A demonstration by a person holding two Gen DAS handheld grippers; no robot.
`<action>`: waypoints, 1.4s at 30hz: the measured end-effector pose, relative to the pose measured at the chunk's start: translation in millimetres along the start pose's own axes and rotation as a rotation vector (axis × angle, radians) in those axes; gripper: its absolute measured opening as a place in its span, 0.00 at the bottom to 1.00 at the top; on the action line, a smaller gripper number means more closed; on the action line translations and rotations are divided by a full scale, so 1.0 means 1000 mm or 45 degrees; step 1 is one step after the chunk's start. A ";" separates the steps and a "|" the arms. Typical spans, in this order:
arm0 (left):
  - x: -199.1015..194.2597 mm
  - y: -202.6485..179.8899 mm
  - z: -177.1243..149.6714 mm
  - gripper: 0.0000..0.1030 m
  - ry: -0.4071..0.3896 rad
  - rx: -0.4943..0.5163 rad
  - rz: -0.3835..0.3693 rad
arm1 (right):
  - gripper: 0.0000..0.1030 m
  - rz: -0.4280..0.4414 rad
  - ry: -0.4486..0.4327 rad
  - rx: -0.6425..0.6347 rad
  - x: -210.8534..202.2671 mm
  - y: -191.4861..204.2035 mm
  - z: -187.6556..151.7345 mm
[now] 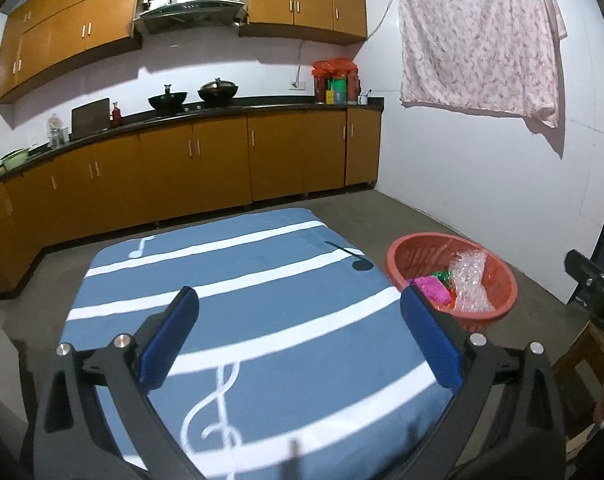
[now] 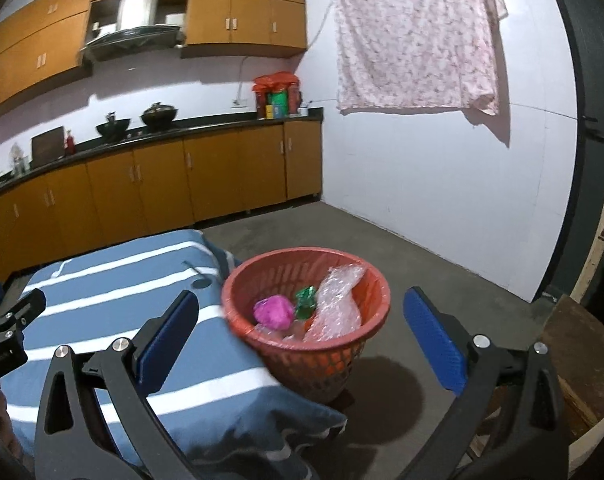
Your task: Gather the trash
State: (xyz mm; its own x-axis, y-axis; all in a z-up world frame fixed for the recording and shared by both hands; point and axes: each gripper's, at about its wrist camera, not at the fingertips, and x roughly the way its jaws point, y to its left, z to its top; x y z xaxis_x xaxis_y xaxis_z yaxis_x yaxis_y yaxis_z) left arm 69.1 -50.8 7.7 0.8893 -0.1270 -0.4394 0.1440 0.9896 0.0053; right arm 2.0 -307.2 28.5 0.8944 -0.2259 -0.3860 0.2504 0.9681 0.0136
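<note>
Standing fully apart, the blue pads of the left gripper [image 1: 300,322] hold nothing; only the striped blue cloth [image 1: 262,312] lies beneath the gap. The right gripper [image 2: 302,322] is likewise spread wide and empty, with its fingers framing the red basket [image 2: 238,292] from the near side without touching it.

The basket stands on the grey floor [image 2: 442,280], just beside the right edge of the cloth-covered surface. Collected trash lies inside the basket:
- a crumpled magenta piece [image 2: 274,311] at the left;
- a small green piece [image 2: 305,301] in the middle;
- a clear bubble-wrap sheet [image 2: 336,304] leaning at the right.

In the left wrist view, the right gripper shows only as a black part at the right edge. Farther off, orange-brown cabinets [image 1: 222,156] line the far wall under a dark counter, with two black woks [image 1: 168,101] on the stove. A pink floral cloth [image 1: 478,36] hangs on the white right wall.
</note>
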 end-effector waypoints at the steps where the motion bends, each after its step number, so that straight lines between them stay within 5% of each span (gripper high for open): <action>1: -0.008 0.002 -0.003 0.96 -0.009 0.005 0.009 | 0.98 0.007 -0.001 -0.012 -0.004 0.003 -0.001; 18: -0.077 0.029 -0.037 0.96 -0.049 -0.065 0.060 | 0.98 0.005 -0.055 -0.107 -0.058 0.028 -0.020; 42: -0.087 0.021 -0.048 0.96 -0.041 -0.045 0.052 | 0.98 -0.009 -0.012 -0.071 -0.065 0.025 -0.036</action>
State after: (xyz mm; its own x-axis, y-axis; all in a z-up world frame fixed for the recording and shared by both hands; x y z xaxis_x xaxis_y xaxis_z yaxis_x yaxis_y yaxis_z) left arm -25.9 -15.6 3.4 0.9078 -0.0880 -0.4100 0.0924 0.9957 -0.0091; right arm -63.1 -264.2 21.0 0.8960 -0.2337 -0.3776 0.2362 0.9709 -0.0404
